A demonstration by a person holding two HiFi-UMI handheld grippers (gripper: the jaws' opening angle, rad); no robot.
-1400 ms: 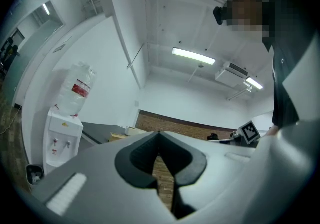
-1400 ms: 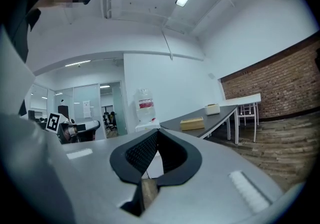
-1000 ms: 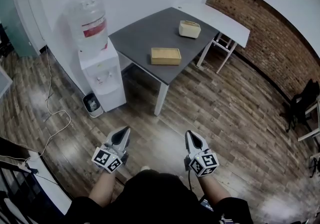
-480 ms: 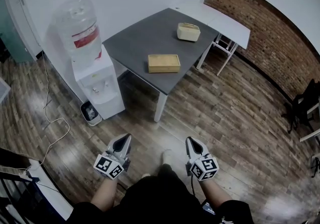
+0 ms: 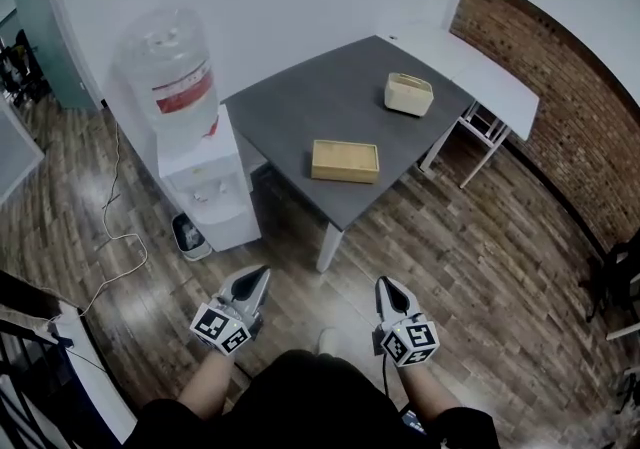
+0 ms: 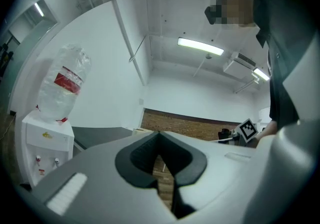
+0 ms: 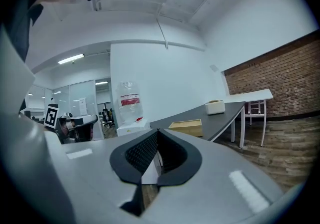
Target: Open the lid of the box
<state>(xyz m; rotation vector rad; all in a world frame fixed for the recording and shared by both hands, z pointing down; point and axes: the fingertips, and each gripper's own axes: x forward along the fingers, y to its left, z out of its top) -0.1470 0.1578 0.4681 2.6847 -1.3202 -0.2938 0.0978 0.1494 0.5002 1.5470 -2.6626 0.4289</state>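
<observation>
A flat wooden box lies near the front corner of the grey table. A cream box with a tan lid stands further back on the same table. Both show again in the right gripper view, the wooden box nearer and the cream box behind it. My left gripper and right gripper hang low over the wooden floor in front of my body, well short of the table. Each is shut with nothing between its jaws, as the left gripper and right gripper views show.
A white water dispenser with a large bottle stands left of the table, against the white wall. A small bin and a loose cable lie on the floor by it. A white table and a brick wall are at the right.
The table and dispenser have shifted right and a little nearer in the head view as I step forward. Both grippers stay shut and keep their place before my body.
</observation>
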